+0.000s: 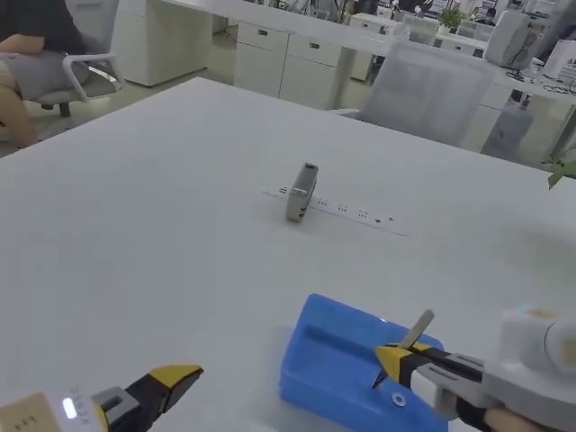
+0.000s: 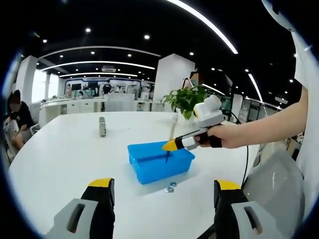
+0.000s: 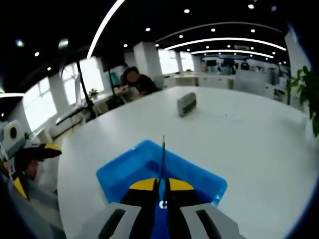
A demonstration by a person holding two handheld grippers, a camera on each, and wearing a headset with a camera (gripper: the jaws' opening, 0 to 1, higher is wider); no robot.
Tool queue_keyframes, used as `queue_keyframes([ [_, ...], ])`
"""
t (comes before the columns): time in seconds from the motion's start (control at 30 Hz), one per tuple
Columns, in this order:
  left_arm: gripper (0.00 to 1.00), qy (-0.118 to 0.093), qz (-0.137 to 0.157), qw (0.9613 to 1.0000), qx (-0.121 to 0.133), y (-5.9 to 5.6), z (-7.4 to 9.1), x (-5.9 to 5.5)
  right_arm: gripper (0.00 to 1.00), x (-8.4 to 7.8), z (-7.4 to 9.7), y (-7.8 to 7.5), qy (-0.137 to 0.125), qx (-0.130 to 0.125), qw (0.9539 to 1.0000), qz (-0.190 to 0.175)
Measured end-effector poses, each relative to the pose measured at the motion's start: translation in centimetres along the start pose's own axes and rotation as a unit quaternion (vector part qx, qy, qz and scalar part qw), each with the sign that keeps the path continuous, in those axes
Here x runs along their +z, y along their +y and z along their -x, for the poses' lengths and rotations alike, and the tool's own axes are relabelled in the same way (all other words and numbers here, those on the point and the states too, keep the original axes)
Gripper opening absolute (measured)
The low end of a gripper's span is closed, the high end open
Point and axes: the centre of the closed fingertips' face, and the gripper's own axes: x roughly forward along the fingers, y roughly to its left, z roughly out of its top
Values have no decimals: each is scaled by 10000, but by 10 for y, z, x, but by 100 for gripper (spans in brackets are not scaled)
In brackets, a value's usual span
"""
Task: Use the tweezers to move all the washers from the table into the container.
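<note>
the tweezers [image 1: 416,331], clamped between the closed jaws of the right gripper [image 1: 391,358], hang tip-down over the blue container [image 1: 315,378] at the lower right of the head view. in the left gripper view, at centre frame, their point dips inside the container's rim. whether the tips carry a washer cannot be told. the left gripper [image 1: 180,376], jaws apart and empty, waits at the lower left of the head view, clear of the work. two washers [image 2: 169,188] lie on the white table [image 1: 135,225] just beside the container's near wall, below centre in the left gripper view, so the job appears unfinished, with at least these left to lift. a small ring shows against the blue near the bottom edge of the head view, but whether it lies inside the container is unclear, and no count of delivered washers can be made. a small grey device [image 1: 301,192] stands upright at mid-frame, well apart from the container, on a pale strip [image 1: 351,209] bearing small printed marks too fine to read. no brand or label is legible anywhere.
</note>
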Motion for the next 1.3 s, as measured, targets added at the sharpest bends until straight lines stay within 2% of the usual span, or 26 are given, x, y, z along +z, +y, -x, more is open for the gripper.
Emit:
queue_keyframes([
  [0.37, 82, 14, -51, 10000, -4, -1, 0, 0, 4, -5, 0, -3, 15, -74, 10000, -8],
  [0.6, 82, 37, -65, 10000, -20, -2, 0, 0, 4, -1, 2, -3, -53, -93, 9999, -9],
  [1.3, 82, 36, -75, 10000, 3, -1, 0, 0, 4, 10, 12, 8, -212, -8, 9997, 75],
])
